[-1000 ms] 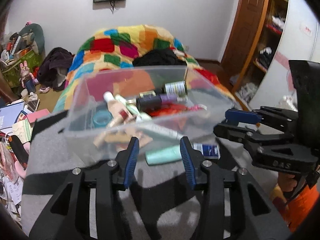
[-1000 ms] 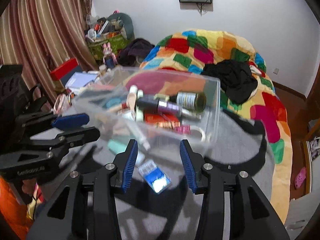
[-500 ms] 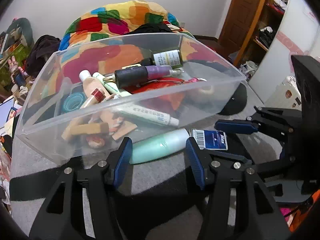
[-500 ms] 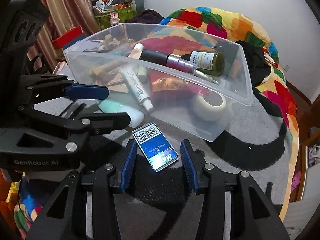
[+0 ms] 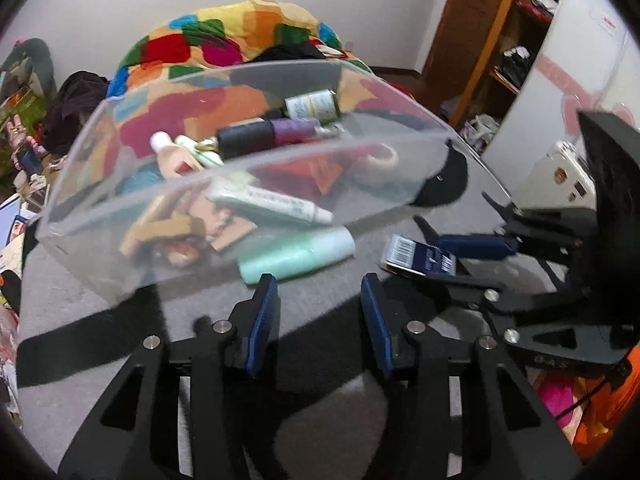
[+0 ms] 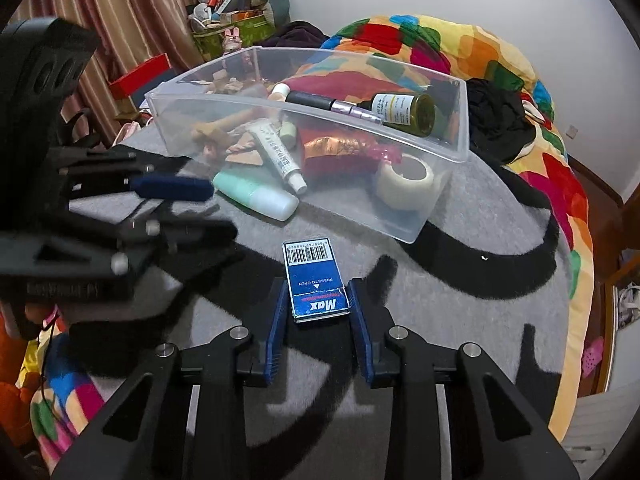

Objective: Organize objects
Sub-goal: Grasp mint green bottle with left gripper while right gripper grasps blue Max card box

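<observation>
Blue rectangular cardboard box (image 6: 316,280), one, lay flat on grey blanket (image 6: 460,312), just before one clear plastic bin (image 6: 404,216); long axis ran away from camera, barcode end toward bin. Right gripper (image 6: 318,304) had just been closing, pads at both long sides, contact uncertain. Left gripper (image 5: 318,300) stood half-open, empty, behind one mint-green tube (image 5: 296,254). Open blanket remained rightward.
</observation>
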The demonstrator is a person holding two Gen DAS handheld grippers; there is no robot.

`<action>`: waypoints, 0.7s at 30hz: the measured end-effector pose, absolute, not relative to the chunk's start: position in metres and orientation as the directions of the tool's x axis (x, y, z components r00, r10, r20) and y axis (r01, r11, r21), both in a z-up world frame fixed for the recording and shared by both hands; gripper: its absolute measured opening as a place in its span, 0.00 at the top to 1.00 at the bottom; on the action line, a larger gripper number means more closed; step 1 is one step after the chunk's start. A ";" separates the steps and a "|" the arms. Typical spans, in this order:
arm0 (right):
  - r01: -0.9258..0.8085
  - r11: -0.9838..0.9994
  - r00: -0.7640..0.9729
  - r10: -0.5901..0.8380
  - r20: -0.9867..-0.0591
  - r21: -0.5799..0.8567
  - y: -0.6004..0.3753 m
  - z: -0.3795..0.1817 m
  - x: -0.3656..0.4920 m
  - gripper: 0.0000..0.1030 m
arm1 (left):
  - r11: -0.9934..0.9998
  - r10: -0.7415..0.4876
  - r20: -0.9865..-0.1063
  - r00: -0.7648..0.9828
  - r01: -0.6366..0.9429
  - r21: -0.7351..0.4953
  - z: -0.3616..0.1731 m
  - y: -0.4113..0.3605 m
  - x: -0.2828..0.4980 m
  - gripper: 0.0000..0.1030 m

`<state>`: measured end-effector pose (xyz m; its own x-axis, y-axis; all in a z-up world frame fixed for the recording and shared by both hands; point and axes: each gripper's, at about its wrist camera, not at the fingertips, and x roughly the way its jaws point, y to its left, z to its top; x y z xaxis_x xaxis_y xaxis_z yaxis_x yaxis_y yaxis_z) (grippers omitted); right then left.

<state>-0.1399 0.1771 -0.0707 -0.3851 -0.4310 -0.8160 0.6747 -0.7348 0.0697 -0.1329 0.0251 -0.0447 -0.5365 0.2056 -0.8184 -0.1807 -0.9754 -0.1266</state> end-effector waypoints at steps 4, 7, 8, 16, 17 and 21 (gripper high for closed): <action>0.673 -0.735 -0.394 -0.443 -0.805 0.075 0.178 -0.067 -0.141 0.73 | -0.987 0.162 -0.820 -0.549 -0.096 -0.130 -0.045 0.016 -0.139 0.35; 0.687 -0.724 -0.387 -0.436 -0.812 0.061 0.170 -0.069 -0.143 0.67 | -0.988 0.153 -0.830 -0.536 -0.080 -0.131 -0.048 0.018 -0.143 0.24; 0.692 -0.720 -0.385 -0.431 -0.816 0.054 0.167 -0.071 -0.143 0.65 | -0.990 0.141 -0.835 -0.531 -0.073 -0.121 -0.049 0.020 -0.144 0.19; 0.697 -0.716 -0.394 -0.430 -0.812 0.041 0.164 -0.076 -0.141 0.76 | -0.992 0.122 -0.869 -0.480 -0.038 -0.119 -0.057 0.030 -0.164 0.14; 0.692 -0.720 -0.401 -0.430 -0.809 0.039 0.166 -0.076 -0.140 0.76 | -0.991 0.126 -0.873 -0.472 -0.025 -0.130 -0.059 0.030 -0.167 0.14; 0.676 -0.736 -0.420 -0.434 -0.797 0.045 0.181 -0.076 -0.134 0.76 | -0.993 0.085 -0.871 -0.484 0.032 -0.115 -0.064 0.036 -0.171 0.12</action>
